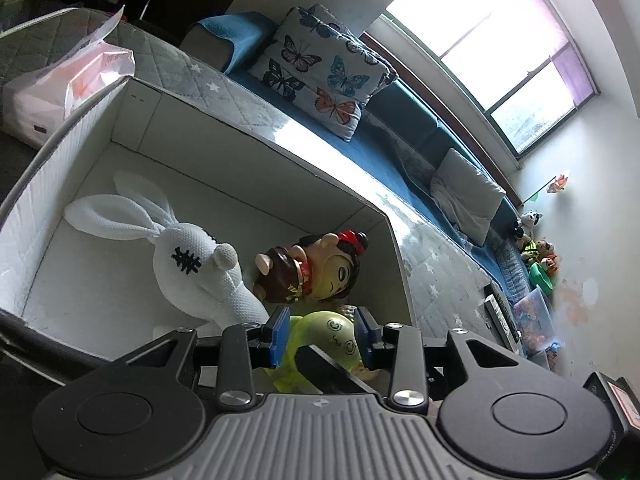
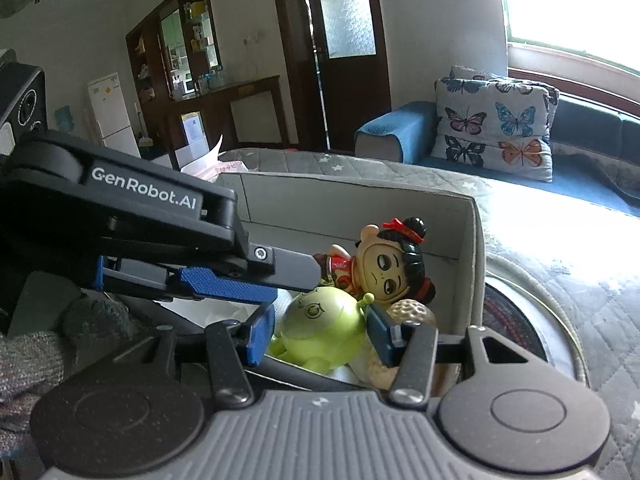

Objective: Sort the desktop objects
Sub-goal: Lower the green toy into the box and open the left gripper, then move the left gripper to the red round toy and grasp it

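My left gripper (image 1: 322, 332) covers the lower half of the green toy (image 1: 320, 330), so I cannot tell from that view whether my pads touch it. The white rabbit (image 1: 192, 256) loses its feet behind my housing. In the right wrist view, a beige dimpled thing (image 2: 412, 312) is mostly hidden behind my fingertip (image 2: 382, 334), possibly another toy. The shelf items (image 2: 192, 52) are too small to name.

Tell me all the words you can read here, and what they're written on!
"GenRobot.AI": white letters on the black arm of the left gripper, seen from the right wrist.
Pink print on the plastic bag: too blurred to read.
Paper on the dark cabinet: too small.
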`<state>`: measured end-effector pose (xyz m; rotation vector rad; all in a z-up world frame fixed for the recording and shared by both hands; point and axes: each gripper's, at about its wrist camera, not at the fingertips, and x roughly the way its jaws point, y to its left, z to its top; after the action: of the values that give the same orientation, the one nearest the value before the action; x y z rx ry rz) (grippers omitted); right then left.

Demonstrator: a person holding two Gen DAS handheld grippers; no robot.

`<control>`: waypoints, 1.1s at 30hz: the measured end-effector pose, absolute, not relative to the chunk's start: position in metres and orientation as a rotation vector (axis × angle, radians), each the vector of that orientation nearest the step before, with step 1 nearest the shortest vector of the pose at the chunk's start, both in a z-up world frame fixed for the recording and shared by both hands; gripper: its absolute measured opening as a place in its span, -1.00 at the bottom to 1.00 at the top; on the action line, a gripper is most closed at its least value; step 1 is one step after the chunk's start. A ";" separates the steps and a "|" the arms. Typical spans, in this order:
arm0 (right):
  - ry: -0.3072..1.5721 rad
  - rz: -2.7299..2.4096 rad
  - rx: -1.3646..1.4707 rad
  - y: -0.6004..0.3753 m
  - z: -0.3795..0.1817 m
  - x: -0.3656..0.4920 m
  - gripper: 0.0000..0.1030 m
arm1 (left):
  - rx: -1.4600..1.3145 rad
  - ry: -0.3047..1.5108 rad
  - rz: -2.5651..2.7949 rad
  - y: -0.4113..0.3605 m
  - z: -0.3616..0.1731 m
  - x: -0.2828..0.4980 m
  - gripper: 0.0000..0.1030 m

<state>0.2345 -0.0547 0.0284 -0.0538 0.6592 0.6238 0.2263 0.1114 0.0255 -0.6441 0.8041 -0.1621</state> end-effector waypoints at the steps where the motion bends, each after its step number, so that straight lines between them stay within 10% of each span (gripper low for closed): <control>1: 0.656 0.625 -0.053 -0.055 0.030 0.232 0.01 | -0.644 0.802 -0.163 0.111 0.027 0.225 -0.27; 33: 0.537 0.527 -0.037 -0.117 0.043 0.121 0.50 | -0.486 0.744 -0.235 0.055 0.053 0.136 -0.27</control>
<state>0.1213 -0.1171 0.0434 -0.0367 0.5366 0.5274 0.1361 0.0547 0.0528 -0.4859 0.7444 -0.2345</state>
